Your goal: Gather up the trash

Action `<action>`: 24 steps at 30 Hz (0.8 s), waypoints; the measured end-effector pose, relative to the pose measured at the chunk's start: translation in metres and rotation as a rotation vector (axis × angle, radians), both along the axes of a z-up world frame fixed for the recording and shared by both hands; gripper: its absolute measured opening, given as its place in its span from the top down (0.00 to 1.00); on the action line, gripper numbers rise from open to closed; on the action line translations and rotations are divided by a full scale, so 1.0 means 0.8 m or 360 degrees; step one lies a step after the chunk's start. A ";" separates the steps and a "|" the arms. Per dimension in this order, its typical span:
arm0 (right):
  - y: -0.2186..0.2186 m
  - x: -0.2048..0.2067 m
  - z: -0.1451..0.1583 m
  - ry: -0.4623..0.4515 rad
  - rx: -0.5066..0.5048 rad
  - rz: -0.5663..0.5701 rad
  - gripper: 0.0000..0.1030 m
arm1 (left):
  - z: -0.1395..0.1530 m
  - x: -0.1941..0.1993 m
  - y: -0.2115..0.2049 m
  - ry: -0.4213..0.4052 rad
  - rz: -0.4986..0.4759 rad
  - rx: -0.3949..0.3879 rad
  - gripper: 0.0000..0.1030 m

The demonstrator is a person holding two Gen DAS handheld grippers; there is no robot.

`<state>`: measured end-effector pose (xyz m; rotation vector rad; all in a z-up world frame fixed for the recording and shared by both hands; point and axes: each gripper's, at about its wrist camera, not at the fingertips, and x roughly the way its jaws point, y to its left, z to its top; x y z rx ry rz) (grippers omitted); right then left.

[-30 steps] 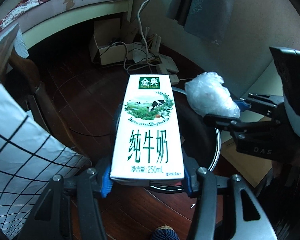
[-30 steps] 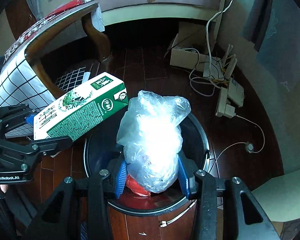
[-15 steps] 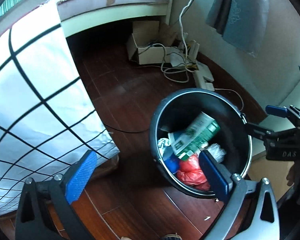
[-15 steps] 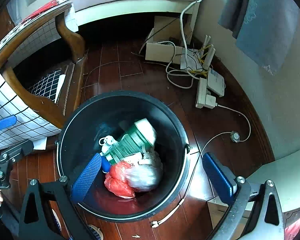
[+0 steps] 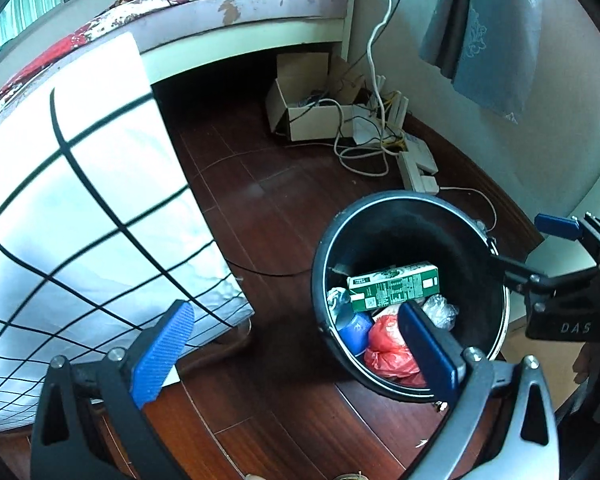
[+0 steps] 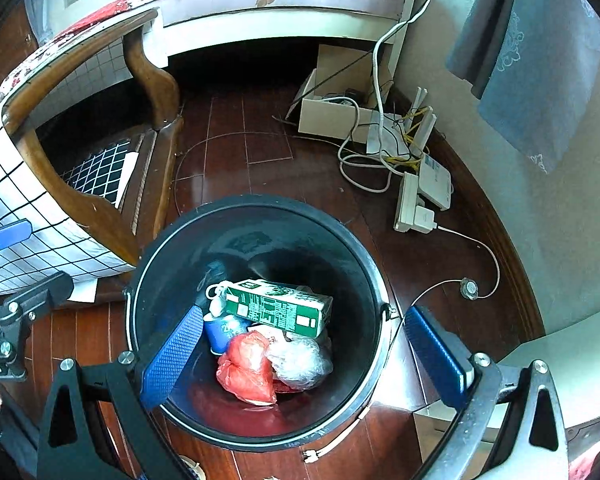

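Observation:
A black round bin (image 5: 404, 204) (image 6: 256, 204) stands on the dark wood floor. Inside lie a green milk carton (image 5: 394, 286) (image 6: 278, 308), a clear plastic bag (image 5: 440, 310) (image 6: 300, 362), a red bag (image 5: 386, 346) (image 6: 246, 366) and a blue cup (image 5: 354, 330) (image 6: 224, 330). My left gripper (image 5: 296, 356) is open and empty, above the floor at the bin's left rim. My right gripper (image 6: 304, 358) is open and empty, right above the bin; it also shows in the left wrist view (image 5: 556, 226).
A chair with a checked white cloth (image 5: 80, 200) (image 6: 24, 240) stands left of the bin. A cardboard box (image 5: 304, 112) (image 6: 336, 112), cables and a power strip (image 5: 416, 168) (image 6: 410, 200) lie by the wall behind. A bed (image 5: 240, 12) runs along the back.
A second ago my left gripper held the milk carton and my right held the clear bag over the bin. Both opened; carton and bag dropped into the bin and have settled.

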<state>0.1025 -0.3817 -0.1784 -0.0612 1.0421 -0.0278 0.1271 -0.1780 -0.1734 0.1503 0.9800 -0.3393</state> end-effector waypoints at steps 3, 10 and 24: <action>0.003 -0.002 0.004 -0.0017 0.0010 0.0004 0.01 | 0.004 -0.001 -0.001 -0.0014 0.0007 0.0006 0.01; 0.010 -0.005 0.012 -0.0050 0.0003 0.0008 0.01 | 0.014 -0.004 0.003 -0.0045 0.0027 0.0007 0.01; 0.049 -0.040 0.072 -0.0119 -0.0049 -0.0024 0.01 | 0.077 -0.033 0.036 -0.0166 0.0088 0.0033 0.01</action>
